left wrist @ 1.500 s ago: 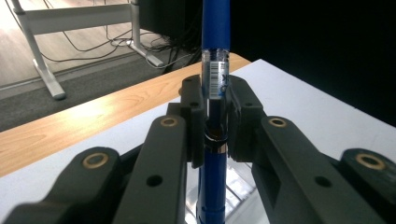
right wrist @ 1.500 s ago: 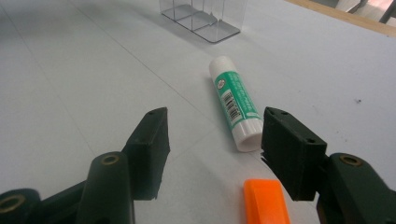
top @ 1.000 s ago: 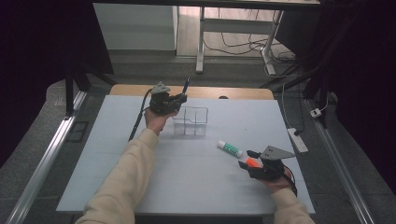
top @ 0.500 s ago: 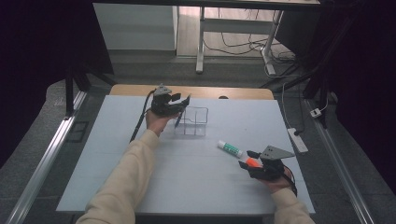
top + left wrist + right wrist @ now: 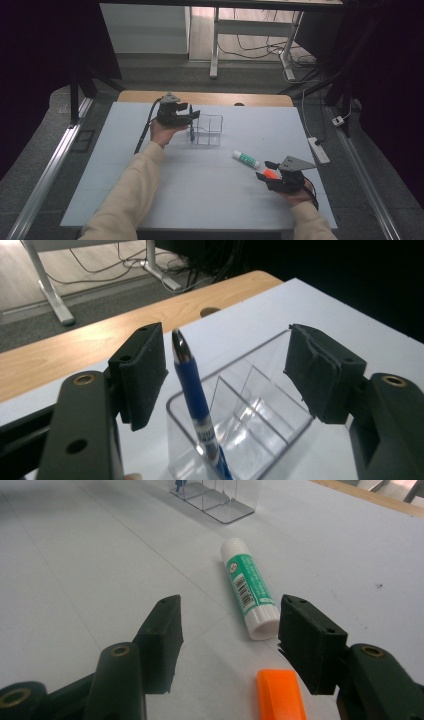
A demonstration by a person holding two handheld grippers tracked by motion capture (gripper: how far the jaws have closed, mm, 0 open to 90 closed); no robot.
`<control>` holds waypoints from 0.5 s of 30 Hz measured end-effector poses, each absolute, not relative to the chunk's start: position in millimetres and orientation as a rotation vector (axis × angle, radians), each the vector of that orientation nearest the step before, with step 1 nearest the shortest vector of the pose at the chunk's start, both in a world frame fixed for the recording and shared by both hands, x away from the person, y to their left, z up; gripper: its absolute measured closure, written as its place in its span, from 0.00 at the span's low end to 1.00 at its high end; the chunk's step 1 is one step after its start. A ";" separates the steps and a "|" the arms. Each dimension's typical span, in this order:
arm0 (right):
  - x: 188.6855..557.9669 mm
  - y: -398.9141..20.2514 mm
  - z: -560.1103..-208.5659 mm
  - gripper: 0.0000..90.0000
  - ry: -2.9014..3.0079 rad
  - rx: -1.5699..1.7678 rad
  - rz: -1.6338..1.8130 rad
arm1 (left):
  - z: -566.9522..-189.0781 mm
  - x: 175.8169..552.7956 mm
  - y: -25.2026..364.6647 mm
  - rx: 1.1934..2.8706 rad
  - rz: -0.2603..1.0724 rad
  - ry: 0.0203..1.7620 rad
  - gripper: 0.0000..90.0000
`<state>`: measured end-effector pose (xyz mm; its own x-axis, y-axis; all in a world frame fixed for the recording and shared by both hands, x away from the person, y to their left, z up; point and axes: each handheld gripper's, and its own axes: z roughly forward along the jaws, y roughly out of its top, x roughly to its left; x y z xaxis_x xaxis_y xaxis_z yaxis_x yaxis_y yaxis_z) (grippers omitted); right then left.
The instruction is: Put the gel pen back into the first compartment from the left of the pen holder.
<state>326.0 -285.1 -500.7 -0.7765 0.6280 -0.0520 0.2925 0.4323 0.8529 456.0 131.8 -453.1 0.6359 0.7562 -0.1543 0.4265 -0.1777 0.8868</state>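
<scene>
A blue pen [image 5: 192, 385] stands tilted in the end compartment of a clear plastic organizer [image 5: 260, 425]. My left gripper [image 5: 225, 375] has just been opening; its pads flank the pen's top without pressing it. From above, the left gripper [image 5: 193, 116] hovers at the organizer's [image 5: 207, 131] left end, over the pen [image 5: 191, 132]. My right gripper [image 5: 227, 640] is open near the table's front right. An orange piece [image 5: 280, 695] lies between its jaws, and a green and white glue stick [image 5: 248, 595] lies just ahead. The high view shows the right gripper [image 5: 268, 171] and glue stick [image 5: 246, 159].
The white tabletop [image 5: 200, 190] stretches wide between the two hands. A wooden strip [image 5: 250, 99] runs along the far edge. A power strip [image 5: 318, 150] lies past the right edge, and metal rails flank the table.
The left jaws have opened and let go of the blue pen, which now stands in the organizer. The right hand has not moved.
</scene>
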 end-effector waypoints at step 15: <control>327.6 -285.8 -501.4 0.47 2.340 0.788 1.279 | -447.2 413.7 155.4 1.873 0.327 0.880 0.37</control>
<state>327.6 -285.8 -501.4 -0.7802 0.6239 -0.0453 0.2989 0.4354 0.8492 413.7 155.4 -447.2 0.6987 0.6986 -0.1545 0.4285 -0.2357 0.8723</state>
